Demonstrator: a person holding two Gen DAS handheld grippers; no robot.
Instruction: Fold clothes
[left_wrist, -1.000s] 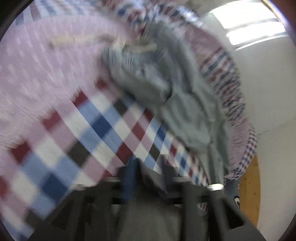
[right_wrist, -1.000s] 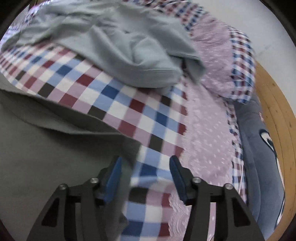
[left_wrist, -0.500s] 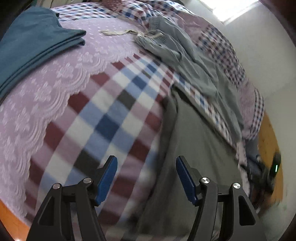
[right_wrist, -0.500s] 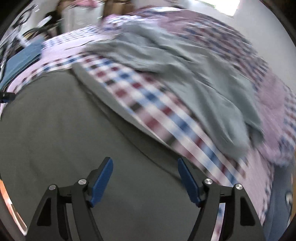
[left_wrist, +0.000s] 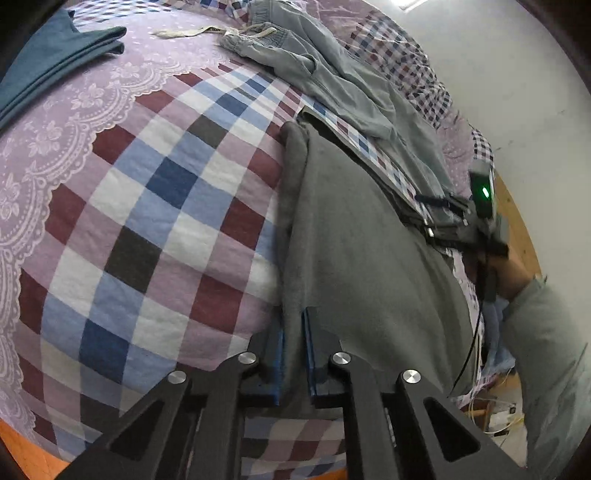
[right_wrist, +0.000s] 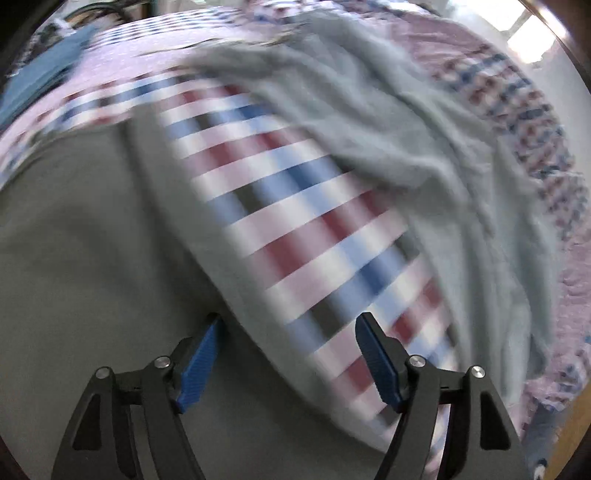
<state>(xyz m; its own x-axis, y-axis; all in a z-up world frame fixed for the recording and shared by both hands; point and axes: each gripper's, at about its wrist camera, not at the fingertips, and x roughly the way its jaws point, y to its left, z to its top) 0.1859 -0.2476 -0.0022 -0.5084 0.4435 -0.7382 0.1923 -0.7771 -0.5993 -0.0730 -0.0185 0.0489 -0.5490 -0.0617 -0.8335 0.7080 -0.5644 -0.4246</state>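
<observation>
Left gripper (left_wrist: 293, 354) low at 6 o'clock, jaws clenched on grey garment (left_wrist: 362, 258) edge. Right gripper (right_wrist: 288, 354) released, fingers spread over checked bedspread (right_wrist: 314, 221).

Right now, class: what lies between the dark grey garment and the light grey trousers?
In the left wrist view, a bare strip of checked bedspread separates the dark grey garment from the light grey trousers.

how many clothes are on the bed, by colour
dark grey garment: 1, edge pinched in the left gripper
light grey-blue garment: 1, crumpled
teal garment: 1, folded
total: 3
</observation>
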